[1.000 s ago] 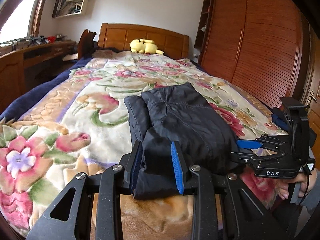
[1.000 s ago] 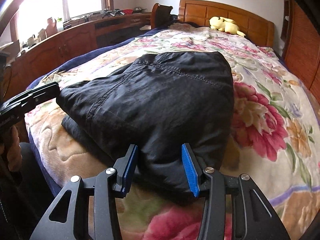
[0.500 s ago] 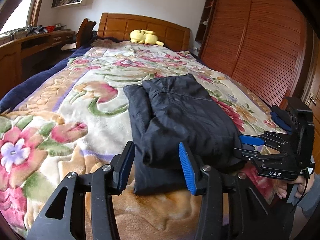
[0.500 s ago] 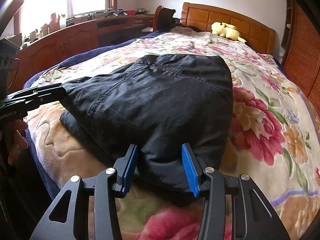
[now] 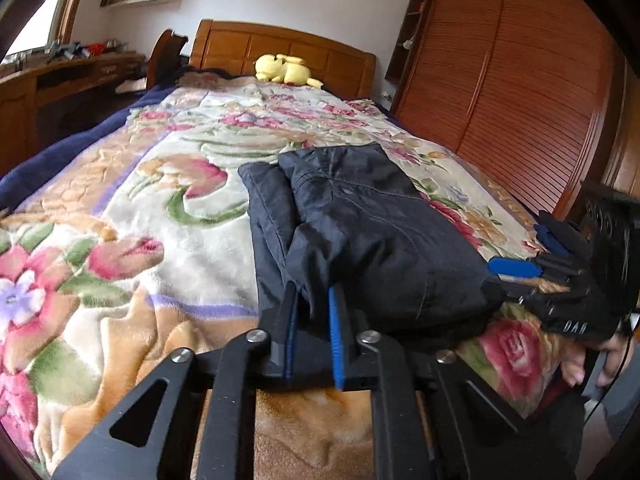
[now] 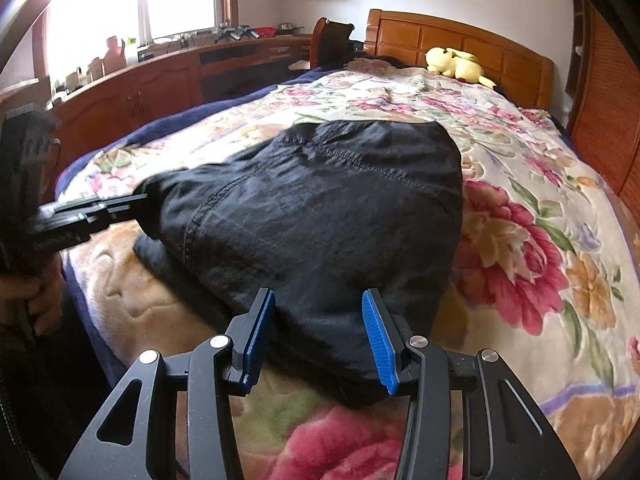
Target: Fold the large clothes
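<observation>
A dark navy folded garment (image 5: 360, 224) lies on the floral blanket near the foot of the bed; it also shows in the right wrist view (image 6: 320, 208). My left gripper (image 5: 312, 312) is shut on the near left corner of the garment's top layer. It shows from the side in the right wrist view (image 6: 132, 206), at the garment's left corner. My right gripper (image 6: 318, 320) is open, its blue pads astride the garment's near edge. It shows in the left wrist view (image 5: 516, 276) at the garment's right corner.
The floral blanket (image 5: 120, 220) covers the whole bed. A yellow plush toy (image 5: 286, 70) lies by the wooden headboard (image 6: 460, 40). A slatted wooden wardrobe (image 5: 520, 80) stands on the right, a wooden desk (image 6: 160, 80) under the window on the left.
My left gripper has moved forward and closed on the garment's near left corner. The right gripper has stayed open at the near edge.
</observation>
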The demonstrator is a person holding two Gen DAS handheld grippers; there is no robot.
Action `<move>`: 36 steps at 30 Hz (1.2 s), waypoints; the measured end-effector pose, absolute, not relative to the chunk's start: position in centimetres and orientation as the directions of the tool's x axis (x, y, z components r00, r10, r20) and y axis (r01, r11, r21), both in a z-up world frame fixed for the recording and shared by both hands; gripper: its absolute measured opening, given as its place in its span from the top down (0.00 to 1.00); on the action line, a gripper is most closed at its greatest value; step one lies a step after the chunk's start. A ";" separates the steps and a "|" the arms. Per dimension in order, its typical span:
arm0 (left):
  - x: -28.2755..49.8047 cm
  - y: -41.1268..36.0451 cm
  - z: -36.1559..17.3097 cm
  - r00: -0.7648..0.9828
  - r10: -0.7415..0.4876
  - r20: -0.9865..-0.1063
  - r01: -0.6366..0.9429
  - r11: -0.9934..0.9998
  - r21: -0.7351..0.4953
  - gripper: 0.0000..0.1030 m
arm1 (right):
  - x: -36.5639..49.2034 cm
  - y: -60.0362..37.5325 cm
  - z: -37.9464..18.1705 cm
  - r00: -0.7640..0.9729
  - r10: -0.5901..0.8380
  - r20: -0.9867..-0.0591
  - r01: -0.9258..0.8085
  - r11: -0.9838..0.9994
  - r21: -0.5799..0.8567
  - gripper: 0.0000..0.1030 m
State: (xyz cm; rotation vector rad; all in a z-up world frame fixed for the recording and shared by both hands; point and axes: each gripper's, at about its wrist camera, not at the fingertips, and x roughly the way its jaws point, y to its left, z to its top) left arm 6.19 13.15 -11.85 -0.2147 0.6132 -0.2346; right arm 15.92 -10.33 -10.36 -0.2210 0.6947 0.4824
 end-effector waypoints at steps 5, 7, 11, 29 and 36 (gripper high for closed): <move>6.1 13.0 -11.6 0.805 -0.242 -0.542 0.135 0.964 -0.230 0.90 | 15.8 -12.2 -9.2 0.693 0.364 -0.622 -0.466 0.885 -0.001 0.54; 6.2 12.9 -11.8 0.803 -0.221 -0.554 0.122 0.970 -0.209 0.90 | 16.1 -12.7 -9.6 0.681 0.355 -0.641 -0.456 0.890 0.009 0.57; 6.2 12.6 -12.0 0.797 -0.195 -0.572 0.109 0.977 -0.182 0.90 | 16.7 -13.0 -11.9 0.627 0.347 -0.698 -0.465 0.885 0.023 0.61; 5.0 11.8 -11.7 0.738 -0.130 -0.662 0.072 0.991 -0.115 0.66 | 23.3 -14.4 -8.9 0.692 0.373 -0.618 -0.531 0.843 -0.086 0.47; 6.6 12.1 -14.3 0.682 -0.078 -0.727 0.018 0.996 -0.091 0.66 | 32.3 -14.1 -11.3 0.677 0.355 -0.645 -0.494 0.869 -0.039 0.38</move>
